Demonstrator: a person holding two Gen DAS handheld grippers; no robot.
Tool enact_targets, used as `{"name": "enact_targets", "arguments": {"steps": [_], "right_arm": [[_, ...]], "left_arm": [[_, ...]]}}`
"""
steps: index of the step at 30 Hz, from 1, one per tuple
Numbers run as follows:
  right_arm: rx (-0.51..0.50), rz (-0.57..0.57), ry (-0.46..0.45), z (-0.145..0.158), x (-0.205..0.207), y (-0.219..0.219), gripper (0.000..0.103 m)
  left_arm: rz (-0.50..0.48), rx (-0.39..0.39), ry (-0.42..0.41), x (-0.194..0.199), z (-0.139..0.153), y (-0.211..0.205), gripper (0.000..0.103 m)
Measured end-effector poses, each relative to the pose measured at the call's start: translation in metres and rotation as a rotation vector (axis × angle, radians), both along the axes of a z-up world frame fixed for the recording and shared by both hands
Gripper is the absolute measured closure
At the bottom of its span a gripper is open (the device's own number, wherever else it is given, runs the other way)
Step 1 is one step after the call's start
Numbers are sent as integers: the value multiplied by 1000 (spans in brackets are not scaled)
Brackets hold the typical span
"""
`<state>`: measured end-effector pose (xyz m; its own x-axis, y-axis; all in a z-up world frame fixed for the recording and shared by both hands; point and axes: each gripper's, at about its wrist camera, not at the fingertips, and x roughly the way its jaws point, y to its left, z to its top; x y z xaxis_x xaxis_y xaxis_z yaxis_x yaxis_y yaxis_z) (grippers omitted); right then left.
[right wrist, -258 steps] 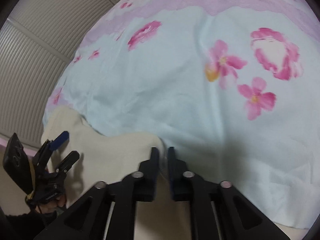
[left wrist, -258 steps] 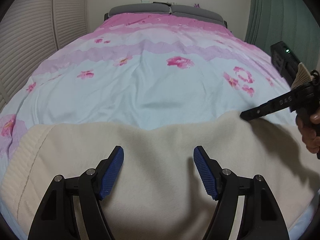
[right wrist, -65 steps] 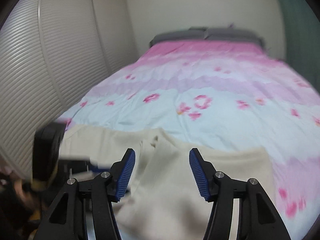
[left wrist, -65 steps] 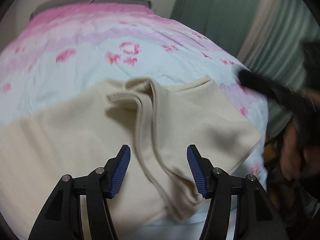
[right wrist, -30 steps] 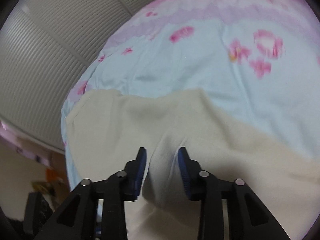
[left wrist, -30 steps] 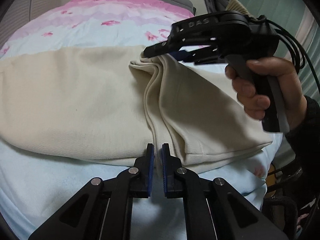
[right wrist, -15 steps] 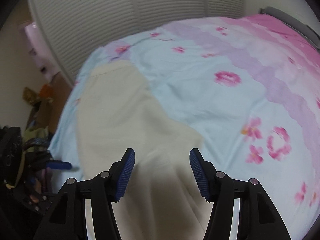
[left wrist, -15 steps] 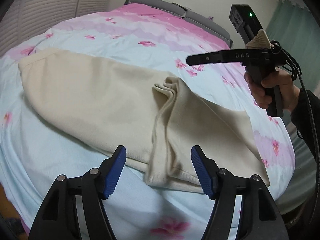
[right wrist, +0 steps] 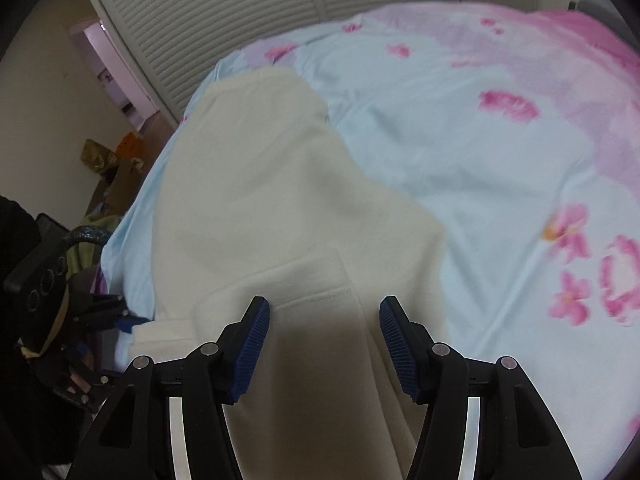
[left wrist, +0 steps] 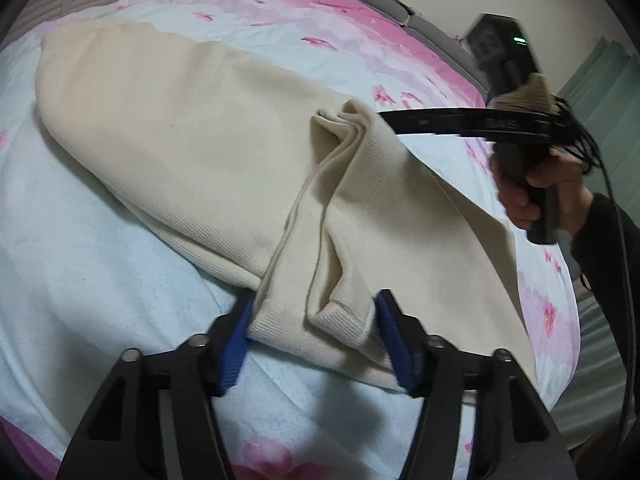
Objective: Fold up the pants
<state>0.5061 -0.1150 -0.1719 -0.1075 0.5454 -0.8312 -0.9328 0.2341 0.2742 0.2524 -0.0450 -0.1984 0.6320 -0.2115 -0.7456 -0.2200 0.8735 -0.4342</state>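
1. Since half a second ago, the left gripper has dropped onto the near edge of the cream pants, so the bunched hem now sits between its blue pads instead of lying ahead of them.
2. Its jaws are closing around that thick fold of hem; the pads are flanking the cloth and look to be touching it on both sides, not yet squeezing it flat.
3. The right gripper is hanging over the other end of the pants, its jaws standing apart with cloth lying below them, nothing pinched.
4. In the left wrist view the right gripper is showing side-on, blurred, a hand wrapping its handle.
5. The pants are lying across the floral duvet at the foot of the bed, one end doubled over the middle.
6. Slatted closet doors are standing behind the bed.
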Motion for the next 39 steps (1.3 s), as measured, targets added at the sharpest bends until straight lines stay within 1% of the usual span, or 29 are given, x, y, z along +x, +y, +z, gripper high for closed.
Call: {"name": "enact_targets", "arguments": {"steps": [1,4,5,6,7,8,9,10,13,15,17,19,20,22,23,24,25,26,27,29,30,33,35,37,38,39], "right_arm": [[-8,2,26,-7,2,2,44],[-50,-1,128,-30,5,8,44],[-59,-3,143,-35,3,10,45],[-56,2,148,-36,2,10,64],[-51,9,161,-35,-1,9,79],[-49,0,154,-33,-3,7,80],[-36,-6,145,-27,-5,3,85],[-23,-6,133,-20,-7,1,87],[47,-30,53,17,-15,-15,88],[91,-50,-5,44,-19,-27,88],[101,-75,-47,64,-16,-35,88],[82,-112,-98,73,-11,-38,89],[71,-135,-104,72,-5,-38,89],[29,-177,-93,58,7,-34,88],[0,-194,-84,46,12,-31,88],[-38,-216,-61,29,19,-26,88],[-60,-227,-44,19,24,-24,88],[-81,-240,-28,7,27,-20,88],[-88,-260,-19,-4,29,-16,86],[-75,-284,-33,-8,29,-15,82],[-71,-297,-44,-9,26,-17,77],[-21,-356,-65,5,20,-29,74],[16,-403,-91,21,10,-42,73],[64,-473,-150,44,-10,-66,64],[87,-500,-168,53,-16,-74,62],[120,-545,-193,65,-29,-88,56]], "left_arm": [[-14,-12,-2,0,-2,-1,65],[-46,-7,-20,1,-1,-6,74],[-52,-2,-30,1,1,-6,75],[-53,-1,-36,0,2,-6,75],[-56,0,-40,0,3,-6,76],[-60,-1,-44,-1,4,-5,76],[-64,-4,-49,-1,6,-5,77],[-67,-4,-54,-2,8,-5,77],[-84,6,-104,-6,25,-7,78],[-100,28,-174,-9,41,-11,78],[-104,51,-231,-8,53,-12,78],[-93,57,-241,-4,55,-10,78],[-79,60,-233,1,51,-7,78],[-63,74,-208,10,40,-1,78],[-59,86,-176,17,28,3,78],[-56,83,-145,20,19,5,78],[-49,69,-100,23,8,10,77],[-48,58,-81,22,3,12,77],[-49,58,-74,20,0,11,77],[-60,90,-97,13,3,7,77],[-65,99,-105,11,4,5,76],[-62,93,-98,7,6,6,72],[-53,99,-106,3,11,8,64],[-40,124,-131,-6,20,11,58],[-32,134,-140,-9,24,15,55],[-26,142,-149,-12,28,17,54]]}}
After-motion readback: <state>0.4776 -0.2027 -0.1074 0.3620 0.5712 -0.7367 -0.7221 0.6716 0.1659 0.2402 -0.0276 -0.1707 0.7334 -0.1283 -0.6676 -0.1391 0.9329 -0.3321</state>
